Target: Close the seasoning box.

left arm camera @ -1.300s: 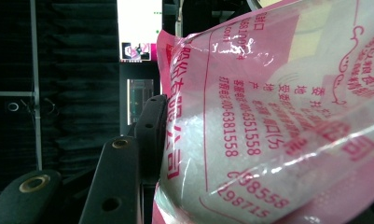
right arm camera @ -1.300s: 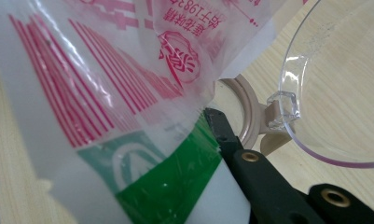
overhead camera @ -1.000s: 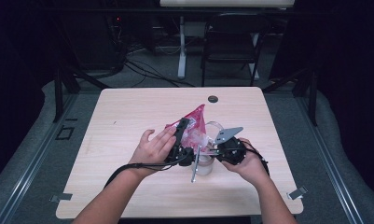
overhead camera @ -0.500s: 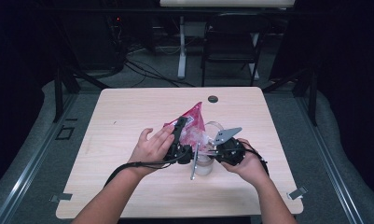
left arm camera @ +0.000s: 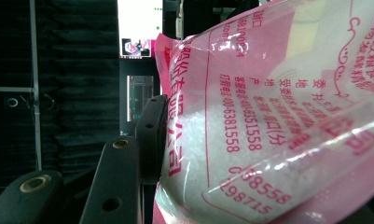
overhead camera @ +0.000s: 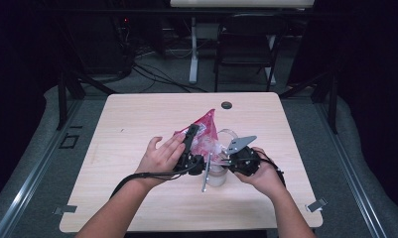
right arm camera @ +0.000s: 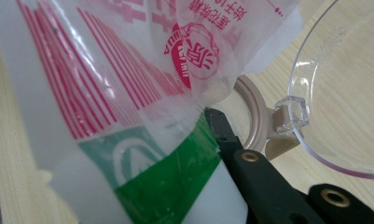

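Both grippers, the left gripper (overhead camera: 190, 144) and right gripper (overhead camera: 225, 157), pinched a tilted pink rice bag (overhead camera: 205, 133) over an open clear container (overhead camera: 217, 173), pouring apparently unfinished.

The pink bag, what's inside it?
Through the pink bag you can see white grains heaped behind the clear plastic, like rice. Red printing covers part of them, so how full the bag is can't be told. The left gripper holds the bag.

Folding chair (overhead camera: 246, 44) (beyond the table (overhead camera: 137, 119))
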Demonstrator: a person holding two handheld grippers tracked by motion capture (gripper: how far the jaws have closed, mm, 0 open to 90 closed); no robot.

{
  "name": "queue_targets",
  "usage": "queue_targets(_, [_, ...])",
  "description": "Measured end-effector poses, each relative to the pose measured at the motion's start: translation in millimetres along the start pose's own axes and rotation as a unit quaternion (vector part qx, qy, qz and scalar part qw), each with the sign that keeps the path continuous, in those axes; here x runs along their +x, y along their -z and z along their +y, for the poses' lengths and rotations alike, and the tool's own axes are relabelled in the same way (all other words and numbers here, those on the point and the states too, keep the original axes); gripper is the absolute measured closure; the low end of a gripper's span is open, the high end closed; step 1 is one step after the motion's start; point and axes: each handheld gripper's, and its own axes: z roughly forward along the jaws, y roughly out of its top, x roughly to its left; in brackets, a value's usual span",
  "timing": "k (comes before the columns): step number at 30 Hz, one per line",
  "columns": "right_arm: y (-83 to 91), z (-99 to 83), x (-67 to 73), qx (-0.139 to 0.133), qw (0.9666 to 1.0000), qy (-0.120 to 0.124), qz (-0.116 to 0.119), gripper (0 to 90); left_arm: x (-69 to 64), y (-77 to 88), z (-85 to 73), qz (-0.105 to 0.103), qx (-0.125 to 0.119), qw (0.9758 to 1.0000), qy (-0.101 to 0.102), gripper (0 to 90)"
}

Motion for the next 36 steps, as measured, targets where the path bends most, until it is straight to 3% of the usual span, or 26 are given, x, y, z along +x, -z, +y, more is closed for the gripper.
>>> queue_targets(20, [-0.8, 2.0, 2.8, 0.001, 0.9999, 0.009, 0.012, 90.0, 3.3, -2.7, -3.3, 0.003, 0.000, 1.0000, 0.002, 58.7])
queue_targets(36, [-2.0, -0.3, -0.3, 0.005, 1.0000, 0.001, -0.001, 90.0, 0.5, 0.4, 0.0, 0.000, -0.001, 1.0000, 0.003, 57.8])
